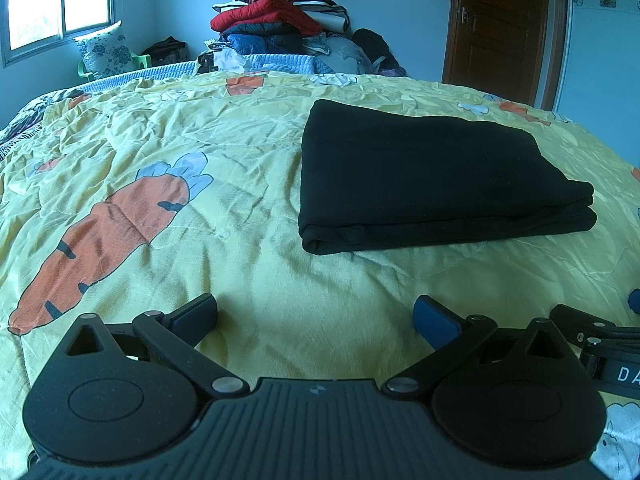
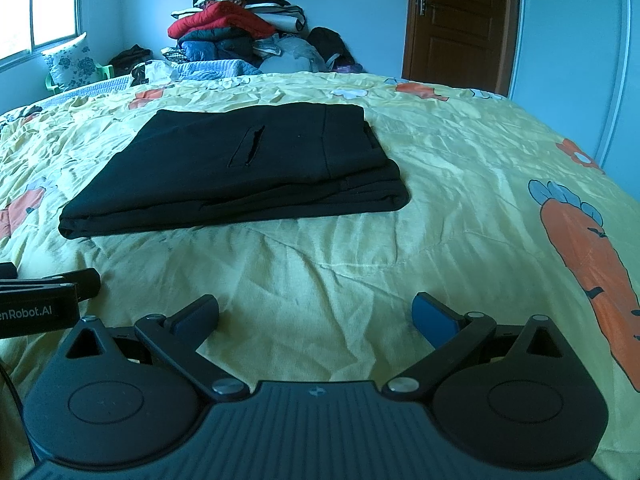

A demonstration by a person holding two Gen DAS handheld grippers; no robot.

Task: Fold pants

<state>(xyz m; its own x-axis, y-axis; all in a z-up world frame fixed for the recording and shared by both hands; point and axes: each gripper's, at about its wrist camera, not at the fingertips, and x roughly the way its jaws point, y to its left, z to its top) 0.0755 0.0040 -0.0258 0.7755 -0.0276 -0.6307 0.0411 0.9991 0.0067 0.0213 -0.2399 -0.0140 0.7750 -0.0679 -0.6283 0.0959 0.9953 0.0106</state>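
Jaws on both tools are standing spread wide, holding nothing, with bare quilt showing through each gap. Both the left gripper (image 1: pixel 316 316) and the right gripper (image 2: pixel 316 316) are hovering low over the near part of the bed (image 1: pixel 280 288), side by side; the body of each is poking into the other's view at the edge.

Moving outward, the pants (image 1: pixel 432 176) are lying ahead of both tools on the yellow carrot-print quilt (image 2: pixel 460 208), apart from either pair of jaws. They are already sitting as a flat, layered black rectangle, its long axis running across the view, left to right. From the left gripper they are lying ahead and off to the right; from the right gripper the pants (image 2: pixel 248 168) are lying ahead and off to the left, so the bundle is resting roughly between the two tools. Neither is looking clearly nearer, judging from the two wrist views.

A rounded fold is facing the tools along the near edge, and stacked layer edges are showing at the right end, with a slit pocket on top. By my judgement the folding is looking close to finished or finished. Any further fold would call for both tools reaching forward and inward to the bundle's two ends.

Beyond, a heap of clothes (image 2: pixel 236 28) is piling up against the far wall.
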